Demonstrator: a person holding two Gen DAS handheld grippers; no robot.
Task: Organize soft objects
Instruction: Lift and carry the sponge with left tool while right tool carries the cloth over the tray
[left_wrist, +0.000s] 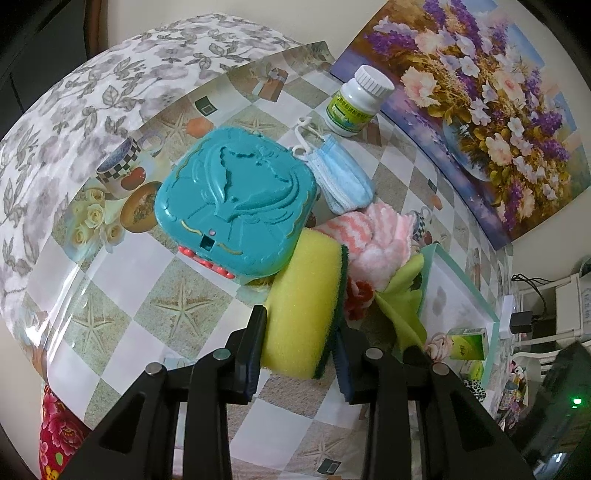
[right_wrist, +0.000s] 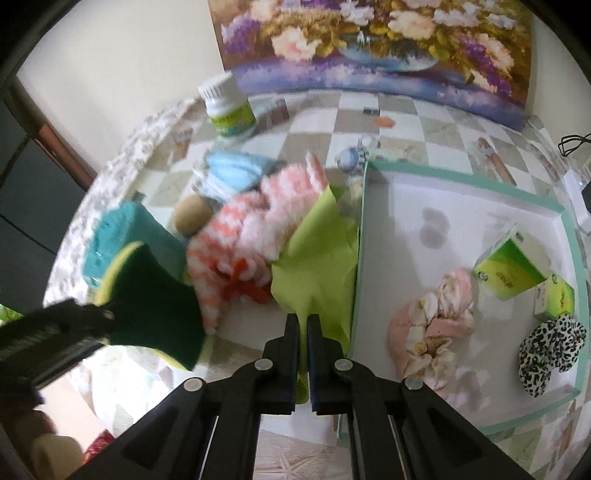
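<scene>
A: Your left gripper (left_wrist: 299, 343) clamps the yellow sponge (left_wrist: 303, 295) at the lower centre of its view, pads pressing both faces. Your right gripper (right_wrist: 303, 332) is pinched shut on a corner of the green cloth (right_wrist: 317, 258), just left of the white tray (right_wrist: 369, 221).

B: What could go wrong?

A: That cloth lies against the pink fluffy towel (right_wrist: 258, 221) at the middle of the frame. Lift fast and you may drag the towel along or lose the thin corner.

B: And the sponge?

A: It sits beside the teal plastic case (left_wrist: 236, 206). Swing it carelessly and you could knock the case, or the white bottle (left_wrist: 356, 99) at upper centre.
</scene>
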